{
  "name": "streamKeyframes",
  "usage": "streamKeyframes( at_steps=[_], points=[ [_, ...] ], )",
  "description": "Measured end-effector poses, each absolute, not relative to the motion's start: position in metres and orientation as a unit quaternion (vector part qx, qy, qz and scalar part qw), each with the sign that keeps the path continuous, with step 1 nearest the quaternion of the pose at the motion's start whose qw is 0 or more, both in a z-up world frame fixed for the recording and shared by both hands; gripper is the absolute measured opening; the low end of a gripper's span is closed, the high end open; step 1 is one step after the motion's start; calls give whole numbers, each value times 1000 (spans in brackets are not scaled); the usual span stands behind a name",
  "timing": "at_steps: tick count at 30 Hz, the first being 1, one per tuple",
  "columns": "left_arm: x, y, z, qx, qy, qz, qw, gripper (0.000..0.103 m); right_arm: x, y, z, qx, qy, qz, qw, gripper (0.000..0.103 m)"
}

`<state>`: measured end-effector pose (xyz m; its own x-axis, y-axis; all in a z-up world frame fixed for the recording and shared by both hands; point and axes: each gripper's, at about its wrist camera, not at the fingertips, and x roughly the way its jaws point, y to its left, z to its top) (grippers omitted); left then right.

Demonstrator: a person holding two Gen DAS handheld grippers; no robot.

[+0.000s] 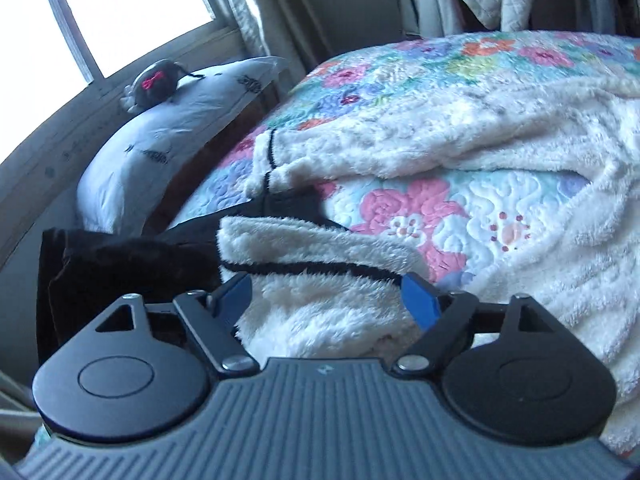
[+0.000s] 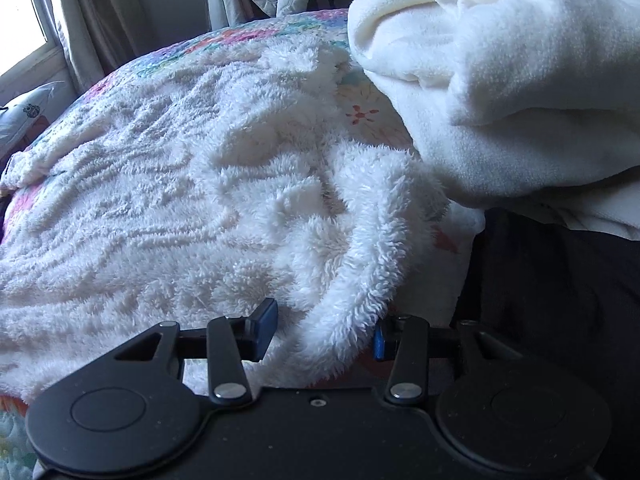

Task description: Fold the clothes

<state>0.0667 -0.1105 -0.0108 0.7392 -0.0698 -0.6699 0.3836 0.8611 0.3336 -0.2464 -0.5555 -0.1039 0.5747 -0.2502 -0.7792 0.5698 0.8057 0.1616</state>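
We judge the fold barely begun: the fluffy white garment [image 2: 192, 168] lies spread and rumpled across the floral quilt [image 1: 420, 208] on the bed, one black-trimmed edge [image 1: 312, 268] turned up in the left view, and no neat crease shows yet. The squaring and stacking are all still to do. Our left gripper [image 1: 326, 300] points downward over that trimmed edge, its jaws spread wide with the pile lying between them, not pinched, so we read it as released. Our right gripper [image 2: 324, 330] also tilts down at the near hem; its jaws stand partly closed with a thick roll of fleece [image 2: 344, 312] between them, and we take it as grasping the garment. A smooth white fleece bundle [image 2: 500, 72] hangs at the upper right.
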Motion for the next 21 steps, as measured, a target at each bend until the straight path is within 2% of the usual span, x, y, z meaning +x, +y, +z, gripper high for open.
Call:
streamKeyframes(
  at_steps=[3,4,5,6,7,11,15,18,19,20,21],
  points=[
    [97,-131,-44,246,402,-148,869,95,-250,-558,-109,220,393,-238,861,52],
    [105,-132,-54,252,409,-141,865,92,-252,-559,-109,225,391,-237,860,52],
    [109,-130,-61,261,407,-133,865,70,-253,-559,-109,228,392,-232,861,52],
    [113,-129,-68,270,405,-125,865,50,-251,-557,-108,218,400,-217,863,42],
    [114,-122,-66,257,404,-120,870,24,-249,-554,-106,201,407,-207,867,18],
    [106,-63,-2,106,352,-106,924,20,-249,-554,-90,182,398,-200,876,15],
    [86,-10,46,110,285,-5,952,23,-245,-551,-87,161,408,-202,876,15],
    [83,24,37,70,318,27,945,23,-243,-553,-97,176,412,-210,869,17],
    [83,30,26,63,336,31,939,29,-245,-553,-100,188,410,-212,867,20],
    [80,35,15,63,357,37,931,40,-247,-554,-102,199,407,-214,866,23],
    [78,37,4,64,373,40,925,46,-249,-554,-103,206,404,-216,865,25]
  ],
)
